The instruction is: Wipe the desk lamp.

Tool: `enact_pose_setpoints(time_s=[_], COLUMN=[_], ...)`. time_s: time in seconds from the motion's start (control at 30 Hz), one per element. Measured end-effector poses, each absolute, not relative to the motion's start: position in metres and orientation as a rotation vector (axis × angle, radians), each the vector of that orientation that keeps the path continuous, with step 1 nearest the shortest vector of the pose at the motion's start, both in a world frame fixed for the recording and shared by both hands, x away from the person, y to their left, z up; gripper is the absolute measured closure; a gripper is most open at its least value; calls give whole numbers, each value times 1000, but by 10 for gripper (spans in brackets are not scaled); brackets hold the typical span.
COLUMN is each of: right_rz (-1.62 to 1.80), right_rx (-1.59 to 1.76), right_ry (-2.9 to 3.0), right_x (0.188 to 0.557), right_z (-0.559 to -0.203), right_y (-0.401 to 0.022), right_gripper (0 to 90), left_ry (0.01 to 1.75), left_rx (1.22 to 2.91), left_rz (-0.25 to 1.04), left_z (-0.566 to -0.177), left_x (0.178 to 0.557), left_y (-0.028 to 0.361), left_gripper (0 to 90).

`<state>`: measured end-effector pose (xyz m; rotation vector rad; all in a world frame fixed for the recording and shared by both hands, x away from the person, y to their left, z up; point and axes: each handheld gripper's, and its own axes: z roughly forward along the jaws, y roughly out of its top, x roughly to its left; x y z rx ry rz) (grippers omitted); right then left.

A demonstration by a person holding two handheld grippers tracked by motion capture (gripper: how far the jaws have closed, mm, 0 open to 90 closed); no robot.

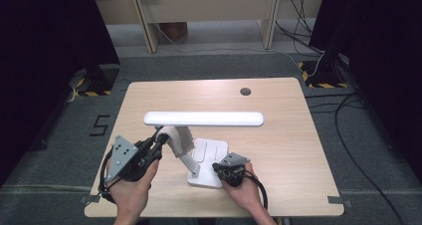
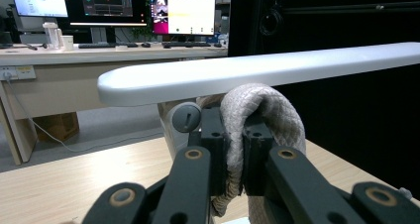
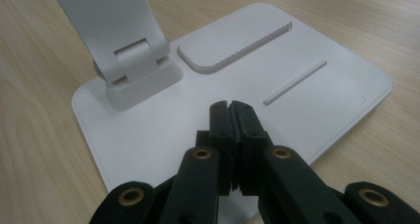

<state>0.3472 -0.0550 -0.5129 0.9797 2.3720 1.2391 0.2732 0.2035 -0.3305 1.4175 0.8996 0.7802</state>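
Note:
A white desk lamp stands on the wooden table (image 1: 278, 135), its long head bar (image 1: 204, 118) level above its flat base (image 1: 211, 177). A beige knitted cloth (image 1: 175, 137) is wrapped over the lamp's arm near the upper hinge. My left gripper (image 1: 159, 138) is shut on this cloth (image 2: 260, 110), just under the head bar (image 2: 247, 73) and beside the round hinge knob (image 2: 186, 117). My right gripper (image 1: 217, 166) is shut with nothing between its jaws. Its tips (image 3: 230, 107) point down at the lamp base (image 3: 143, 135), touching it or just above it, near the raised pad (image 3: 233, 38).
A dark round grommet (image 1: 245, 91) sits near the table's far edge. Beyond the table are desk legs (image 1: 149, 31), floor cables (image 1: 348, 110) and black curtains at both sides. Monitors (image 2: 183, 13) stand on a desk in the left gripper view.

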Motion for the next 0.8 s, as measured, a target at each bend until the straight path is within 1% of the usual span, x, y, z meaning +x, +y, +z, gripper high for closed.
enact_pose_setpoints(time_s=[0.3,0.43,0.8], right_rz=[1240,1240,1243], right_rx=[981,975,976], right_ry=[2372,2373,2370], right_x=[347,348,348], right_z=[-513,-513,-513], right_y=[-55,-55,-55], right_gripper=[887,887,887], left_ry=[893,877,870], left_rx=[1419,1461,1492], left_rz=[777,767,791], left_z=[-331,-336,-344], left_x=[269,262,240], left_y=[206,207,231], left_gripper=[834,833,832])
